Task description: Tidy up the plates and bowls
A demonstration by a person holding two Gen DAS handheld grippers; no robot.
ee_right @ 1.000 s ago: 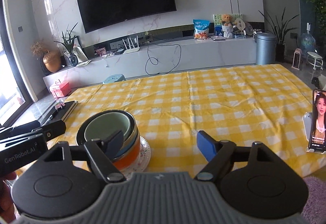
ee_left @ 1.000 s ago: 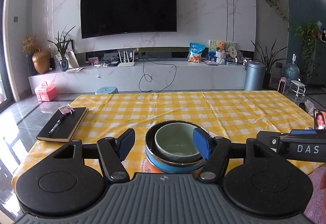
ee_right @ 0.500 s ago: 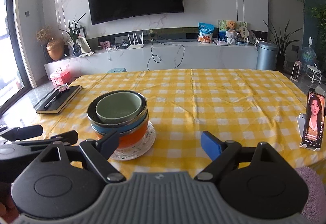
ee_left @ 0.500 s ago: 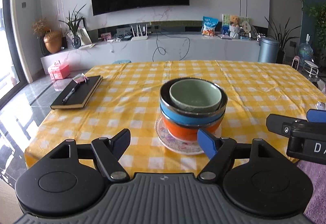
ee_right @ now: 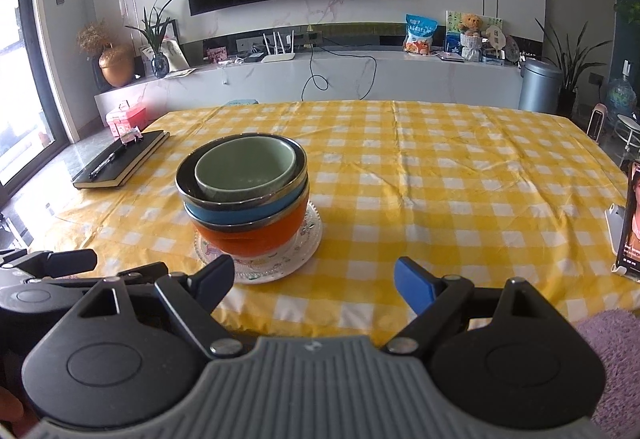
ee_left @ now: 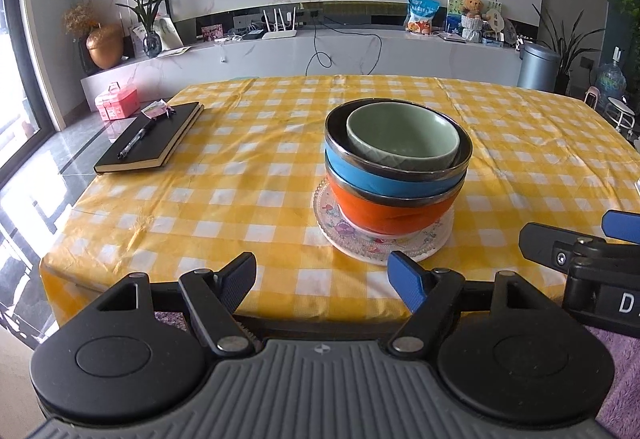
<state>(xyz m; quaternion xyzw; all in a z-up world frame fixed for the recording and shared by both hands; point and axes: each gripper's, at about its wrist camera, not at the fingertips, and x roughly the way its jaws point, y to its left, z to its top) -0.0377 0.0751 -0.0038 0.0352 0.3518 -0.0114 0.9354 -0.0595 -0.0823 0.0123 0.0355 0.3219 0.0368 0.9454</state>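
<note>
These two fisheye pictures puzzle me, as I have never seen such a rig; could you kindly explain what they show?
No robot arm is here: a person holds a two-finger gripper in each hand, and each carries a camera looking along its fingers. One picture looks from the left gripper, the other from the right gripper; each also glimpses the other. Both stand open and hold nothing; the left one's jaws have just been opening. On the yellow checked tablecloth a patterned plate bears an orange bowl, a blue bowl nested in it, and a green bowl on top. A black notebook with a pen lies left; a phone stands right.
</note>
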